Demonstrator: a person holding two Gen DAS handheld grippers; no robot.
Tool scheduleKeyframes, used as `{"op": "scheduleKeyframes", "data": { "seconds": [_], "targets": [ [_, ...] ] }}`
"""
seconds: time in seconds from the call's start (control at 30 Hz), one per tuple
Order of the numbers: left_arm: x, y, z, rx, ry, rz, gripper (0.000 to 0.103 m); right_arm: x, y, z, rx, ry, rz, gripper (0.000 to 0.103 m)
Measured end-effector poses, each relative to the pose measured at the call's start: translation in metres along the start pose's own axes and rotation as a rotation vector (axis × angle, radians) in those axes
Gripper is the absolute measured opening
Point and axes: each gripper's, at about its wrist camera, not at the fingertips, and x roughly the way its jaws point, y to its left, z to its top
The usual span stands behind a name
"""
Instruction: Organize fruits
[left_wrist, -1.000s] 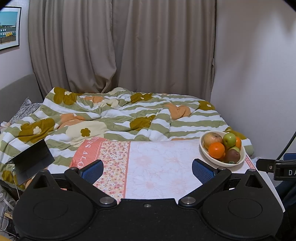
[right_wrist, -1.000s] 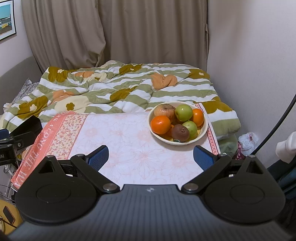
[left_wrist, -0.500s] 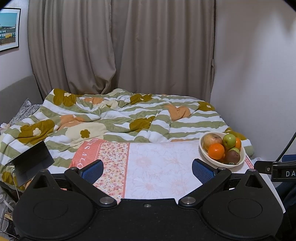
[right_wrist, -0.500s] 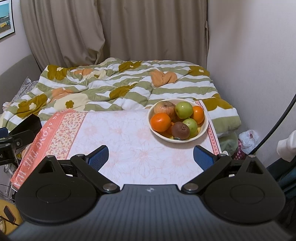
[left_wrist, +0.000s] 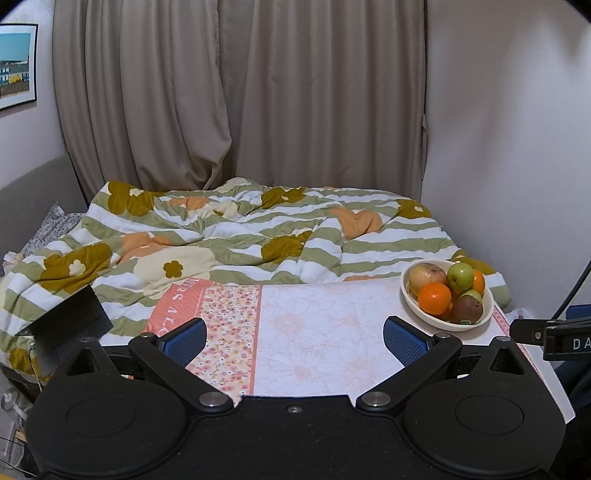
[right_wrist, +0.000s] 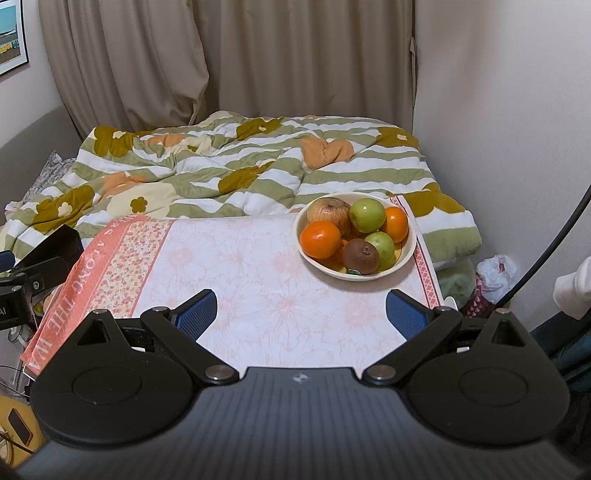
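Cream bowl (right_wrist: 408, 254) of fruit sits centre-right in the right wrist view, just beyond the right gripper (right_wrist: 301, 312), jaws wide and empty; the left gripper (left_wrist: 295, 338), equally agape, sees it far right.

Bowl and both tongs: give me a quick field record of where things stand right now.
bowl: cream, on the tablecloth, far right corner
fruit in bowl: two oranges, two green apples, kiwi, one tan round fruit
fruit outside bowl: none in view
left tongs: open, empty, over the cloth's near edge
right tongs: open, empty, short of the bowl
behind table: striped floral duvet
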Motion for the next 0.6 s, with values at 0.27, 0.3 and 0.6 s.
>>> {"op": "scheduleKeyframes", "data": {
  "seconds": [0.27, 0.3, 0.6],
  "targets": [
    [-0.0057, 0.0000, -0.0035, 0.017, -0.023, 0.024, 0.103, -0.0007, -0.0011, -0.0001, 0.001, -0.001, -0.002, 0.103],
    [-0.0059, -0.0001, -0.0036, 0.017, -0.022, 0.017, 0.103, -0.0010, -0.0012, -0.0010, 0.002, -0.002, -0.003, 0.103],
    [0.0005, 0.0026, -0.0027, -0.002, 0.003, -0.019, 0.103, 0.0004, -0.0024, -0.0017, 0.008, 0.010, -0.014, 0.103]
  ]
}}
